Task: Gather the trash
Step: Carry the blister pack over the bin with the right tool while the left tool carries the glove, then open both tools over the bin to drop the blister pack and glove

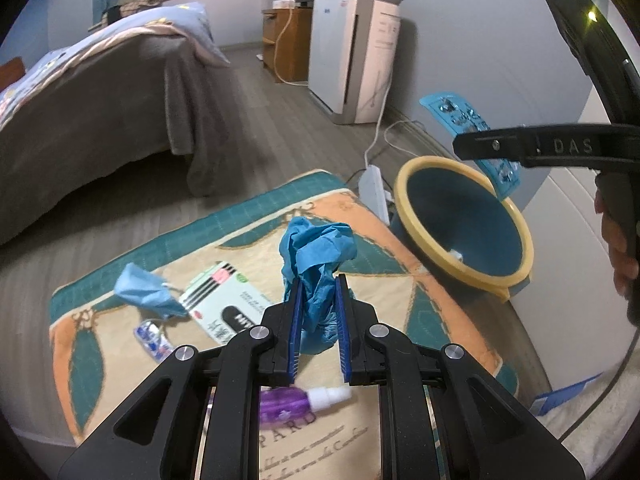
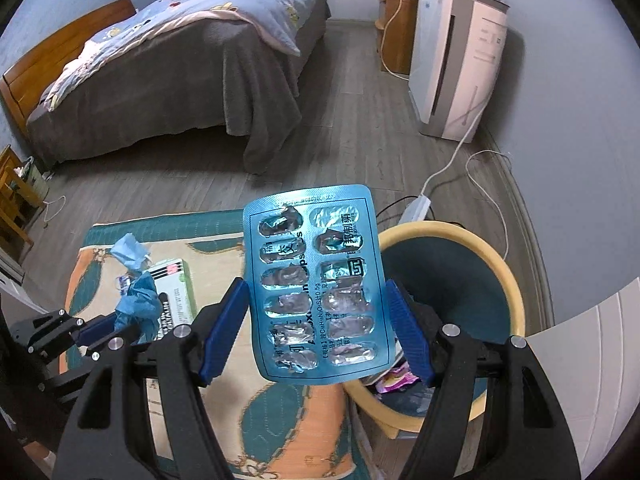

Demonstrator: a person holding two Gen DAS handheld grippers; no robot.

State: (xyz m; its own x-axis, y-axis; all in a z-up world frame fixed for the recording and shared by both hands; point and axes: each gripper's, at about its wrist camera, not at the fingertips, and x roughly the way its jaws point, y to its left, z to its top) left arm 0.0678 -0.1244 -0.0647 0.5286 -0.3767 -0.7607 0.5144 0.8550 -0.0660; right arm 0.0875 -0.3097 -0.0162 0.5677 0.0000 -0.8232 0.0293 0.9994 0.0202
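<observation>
My left gripper (image 1: 317,292) is shut on a crumpled blue glove (image 1: 316,252), held above the patterned mat (image 1: 404,240). My right gripper (image 2: 316,292) is shut on an emptied blue blister pack (image 2: 314,284) by its two long edges, beside and partly over the yellow-rimmed bin (image 2: 516,284). In the left wrist view that blister pack (image 1: 452,112) hangs over the bin (image 1: 408,184), pinched in the right gripper (image 1: 476,144). On the mat lie a blue face mask (image 1: 146,290), a white and green box (image 1: 218,300), a small wrapper (image 1: 154,338) and a purple spray bottle (image 1: 292,402).
A bed (image 2: 180,80) with a grey cover stands at the back left. A white air purifier (image 2: 452,68) and a wooden cabinet (image 2: 394,28) line the right wall. A white power strip (image 2: 416,208) with cables lies on the floor behind the bin. The bin holds a pink wrapper (image 2: 394,378).
</observation>
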